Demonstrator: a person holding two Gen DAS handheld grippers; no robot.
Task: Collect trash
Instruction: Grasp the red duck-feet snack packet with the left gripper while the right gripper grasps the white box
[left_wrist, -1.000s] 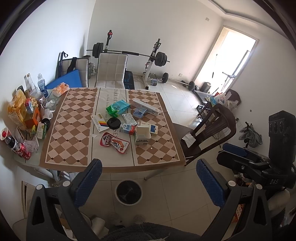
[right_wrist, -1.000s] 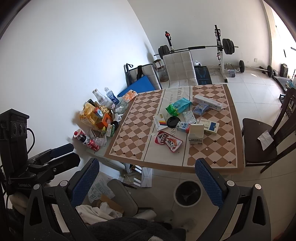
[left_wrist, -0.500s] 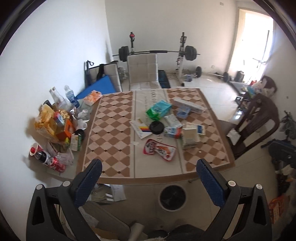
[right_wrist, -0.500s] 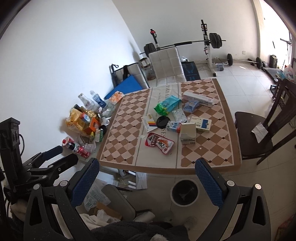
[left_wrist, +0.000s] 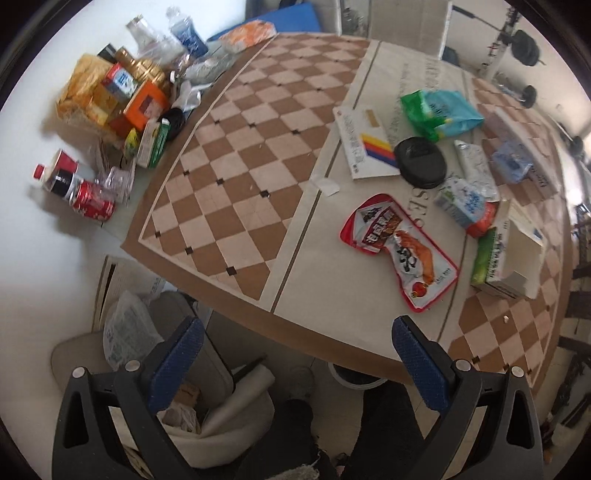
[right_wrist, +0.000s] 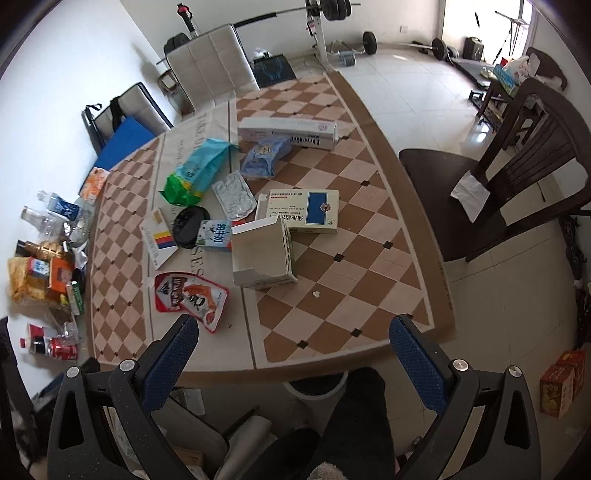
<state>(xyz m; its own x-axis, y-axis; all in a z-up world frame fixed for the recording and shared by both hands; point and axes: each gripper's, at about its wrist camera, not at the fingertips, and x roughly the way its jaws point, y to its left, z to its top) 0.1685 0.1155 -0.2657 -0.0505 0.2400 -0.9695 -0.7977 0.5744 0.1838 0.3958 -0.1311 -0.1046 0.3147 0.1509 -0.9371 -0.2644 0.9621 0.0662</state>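
You're at the approach step: your left gripper (left_wrist: 297, 341) and right gripper (right_wrist: 293, 341) both hang spread and empty. Next, reach for the red snack pouch (left_wrist: 400, 251) nearest the table (left_wrist: 240, 155) edge.

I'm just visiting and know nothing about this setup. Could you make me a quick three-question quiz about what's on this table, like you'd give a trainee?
1. True or false: the left gripper is shut on a piece of trash.
2. Multiple choice: what partly lies on the white card with coloured stripes? A) the black round lid B) the red snack pouch C) the long white box
3. Fill in: the waste bin stands on the floor, partly under the table's near ____.

Key: 1 false, both it and the right gripper are open and hold nothing. 2 A. 3 edge.
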